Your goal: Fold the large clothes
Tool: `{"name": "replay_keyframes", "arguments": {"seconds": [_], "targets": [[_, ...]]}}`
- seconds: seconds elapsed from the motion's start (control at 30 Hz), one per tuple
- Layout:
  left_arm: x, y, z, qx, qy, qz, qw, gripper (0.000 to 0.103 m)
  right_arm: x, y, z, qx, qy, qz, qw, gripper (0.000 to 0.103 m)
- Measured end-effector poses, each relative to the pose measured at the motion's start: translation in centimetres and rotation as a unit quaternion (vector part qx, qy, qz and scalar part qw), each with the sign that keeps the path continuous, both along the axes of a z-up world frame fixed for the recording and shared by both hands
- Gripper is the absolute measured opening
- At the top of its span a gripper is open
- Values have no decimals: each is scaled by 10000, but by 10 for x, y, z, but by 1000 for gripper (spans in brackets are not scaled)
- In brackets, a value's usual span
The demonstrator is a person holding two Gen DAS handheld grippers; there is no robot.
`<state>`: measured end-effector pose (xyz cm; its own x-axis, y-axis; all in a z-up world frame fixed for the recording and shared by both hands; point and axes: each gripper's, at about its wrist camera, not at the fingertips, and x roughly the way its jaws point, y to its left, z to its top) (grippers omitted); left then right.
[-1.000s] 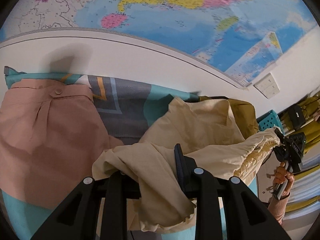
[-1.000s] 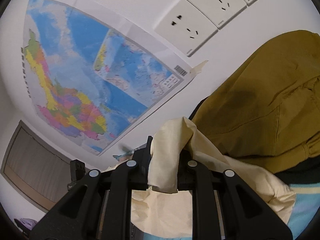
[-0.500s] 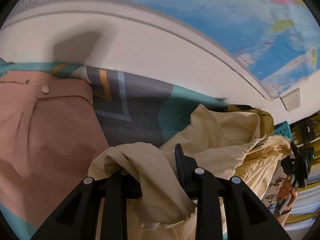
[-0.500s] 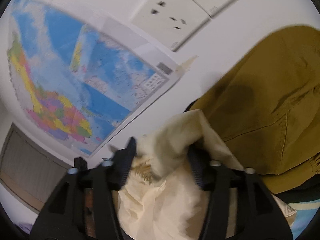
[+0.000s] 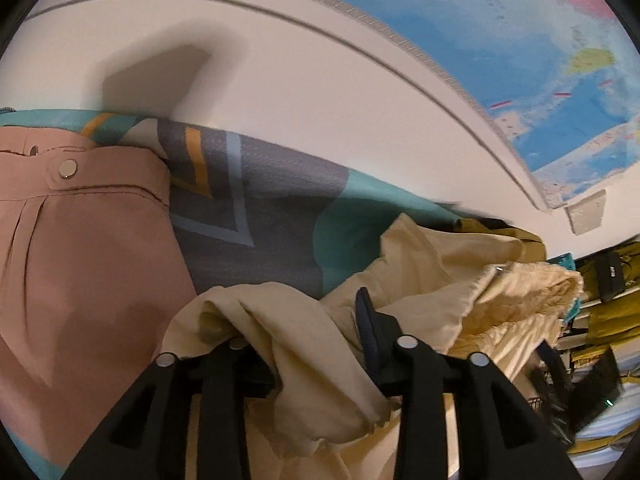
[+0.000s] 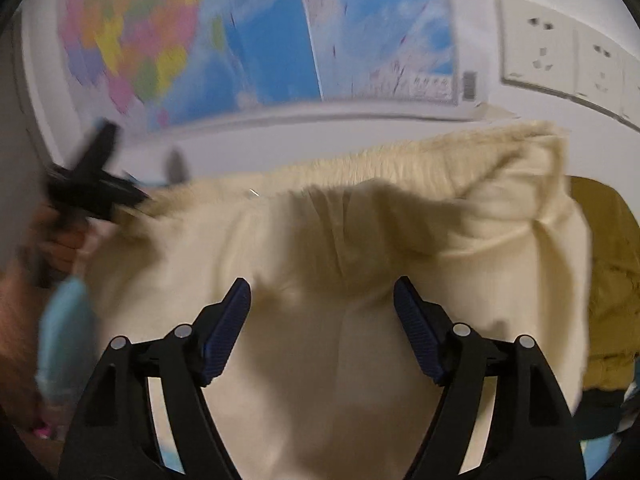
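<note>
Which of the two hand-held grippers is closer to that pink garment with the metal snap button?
The left hand-held gripper, cream cloth between its fingers, sits just beside the pink garment. The right hand-held gripper hangs open over the cream cloth, the pink one out of its view.

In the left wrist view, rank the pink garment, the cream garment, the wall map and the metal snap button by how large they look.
1. Pink garment and cream garment: similar, both cut off by the frame, so unranked.
2. Wall map: partly out of frame and farther away, so unsure.
3. Snap button: clearly smallest.
</note>
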<state>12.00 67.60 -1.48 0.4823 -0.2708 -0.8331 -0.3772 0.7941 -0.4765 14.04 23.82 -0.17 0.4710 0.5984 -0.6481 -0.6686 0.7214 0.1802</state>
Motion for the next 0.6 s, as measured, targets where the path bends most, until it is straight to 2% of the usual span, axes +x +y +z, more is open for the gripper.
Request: {"name": "replay_keyframes", "arguments": {"seconds": [0.07, 0.1, 0.17, 0.23, 0.3, 0.37, 0.47, 0.53, 0.6], "targets": [[-6, 1, 6, -134, -152, -13, 9998, 43, 8, 10, -7, -145, -90, -75, 9998, 55], [-9, 4, 9, -252, -223, -16, 9994, 46, 12, 12, -9, -172, -73, -88, 9998, 49], [-19, 9, 19, -548, -475, 13, 9974, 53, 19, 12, -9, -153, -54, -117, 9998, 22], [-32, 10, 33, -666, -807, -66, 9945, 57, 23, 10, -5, -220, -140, -173, 9995, 4], [-46, 7, 44, -602, -1052, -173, 9925, 61, 29, 2, 0, -9, 33, -125, 9999, 3], [-62, 3, 56, -323, -1320, -268, 9904, 72, 38, -4, 8, 146, 13, -264, 9995, 3], [-85, 3, 68, 106, -1682, -269, 9853, 78, 49, -8, 12, 395, 145, -463, 9980, 2], [-99, 7, 66, 351, -1735, -121, 9841, 81, 58, -4, 2, 265, 223, -606, 9976, 3], [-104, 9, 56, 701, -1530, -1, 9857, 82, 64, 2, -10, 105, 346, -661, 9972, 4]]}}
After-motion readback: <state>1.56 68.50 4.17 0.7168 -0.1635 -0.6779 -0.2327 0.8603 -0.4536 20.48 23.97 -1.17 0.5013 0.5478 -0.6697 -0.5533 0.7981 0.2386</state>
